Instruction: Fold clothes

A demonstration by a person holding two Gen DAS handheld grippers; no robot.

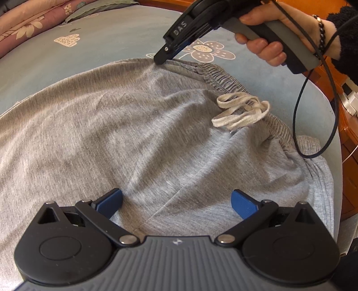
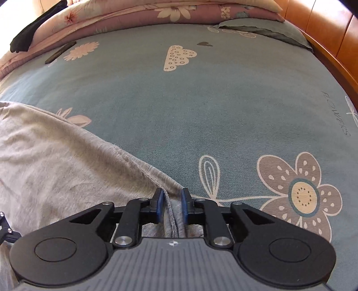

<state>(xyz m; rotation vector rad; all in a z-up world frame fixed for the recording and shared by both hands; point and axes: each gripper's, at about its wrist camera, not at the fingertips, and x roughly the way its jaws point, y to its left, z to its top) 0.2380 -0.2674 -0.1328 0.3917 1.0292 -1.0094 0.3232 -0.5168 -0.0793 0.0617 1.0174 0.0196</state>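
Lying spread over the near part of the bed, the grey trousers (image 1: 143,134) look soft, light and limp; I judge that they will sag and crease wherever they are not supported, so a hold on the thick elastic waistband (image 1: 223,76) or on a seam edge seems safer than on the thin middle cloth. The white drawstring (image 1: 241,112) rests loose on top near the waistband and could catch. The right hand-held gripper (image 2: 171,206) stands at the far edge of the garment, its pads slightly parted with a fold of cloth between them, not pressed. The left hand-held gripper (image 1: 176,206) is spread wide above the cloth and holds nothing. The blue bedsheet (image 2: 201,107) with flower prints lies beneath, a folded pink quilt (image 2: 134,15) behind it, and the wooden bed frame (image 2: 324,26) at the side
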